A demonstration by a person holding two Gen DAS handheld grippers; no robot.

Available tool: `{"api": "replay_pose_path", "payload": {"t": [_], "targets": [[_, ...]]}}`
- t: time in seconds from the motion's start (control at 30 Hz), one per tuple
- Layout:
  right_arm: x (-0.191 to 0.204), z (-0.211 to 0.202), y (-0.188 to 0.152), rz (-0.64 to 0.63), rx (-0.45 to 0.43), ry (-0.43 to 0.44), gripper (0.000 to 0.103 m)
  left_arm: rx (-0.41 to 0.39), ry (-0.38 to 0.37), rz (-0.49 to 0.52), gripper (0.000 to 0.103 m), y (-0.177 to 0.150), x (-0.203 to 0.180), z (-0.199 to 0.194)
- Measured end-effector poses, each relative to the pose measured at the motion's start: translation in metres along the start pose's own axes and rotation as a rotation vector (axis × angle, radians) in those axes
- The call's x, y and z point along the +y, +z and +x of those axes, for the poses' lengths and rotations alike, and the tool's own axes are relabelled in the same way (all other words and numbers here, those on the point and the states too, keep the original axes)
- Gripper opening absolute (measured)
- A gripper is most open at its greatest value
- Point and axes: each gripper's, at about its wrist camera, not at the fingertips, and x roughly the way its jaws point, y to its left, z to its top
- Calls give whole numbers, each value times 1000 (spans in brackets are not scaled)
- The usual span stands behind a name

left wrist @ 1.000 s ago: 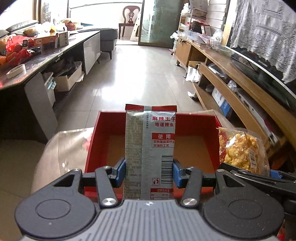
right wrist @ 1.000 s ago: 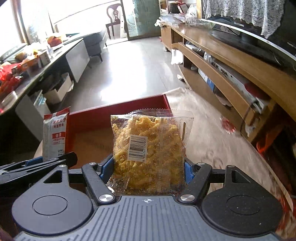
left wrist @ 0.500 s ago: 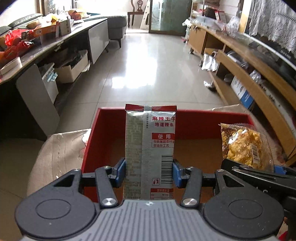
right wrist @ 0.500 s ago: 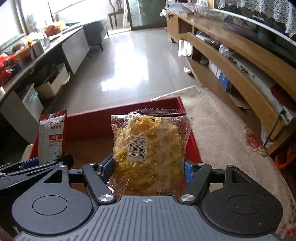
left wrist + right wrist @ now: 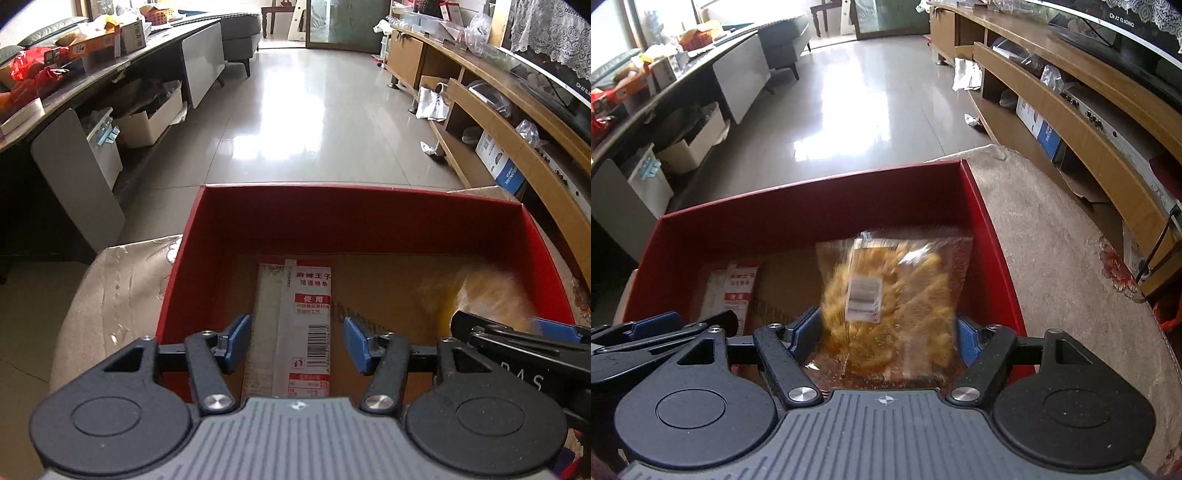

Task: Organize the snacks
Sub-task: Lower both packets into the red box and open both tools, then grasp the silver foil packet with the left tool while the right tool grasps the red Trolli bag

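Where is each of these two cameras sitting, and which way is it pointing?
Left wrist view: sits on the left gripper, looking forward and down into the red box; its open jaws flank the grey spicy-strip packet, and the right gripper shows at the right edge.
Right wrist view: sits on the right gripper, facing the same way; the blurred yellow snack bag lies between its open jaws, and the left gripper shows at left.
Shared: box, both packets, tiled floor.
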Motion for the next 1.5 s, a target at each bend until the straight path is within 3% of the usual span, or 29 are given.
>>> {"api": "replay_pose_path", "payload": {"t": [0.97, 1.5], "targets": [[3, -38, -7, -23, -81, -50, 80, -40, -62, -39, 59, -11, 6, -41], [1, -65, -41, -33, -57, -55, 83, -42, -84, 15, 59, -50, 12, -75]]}}
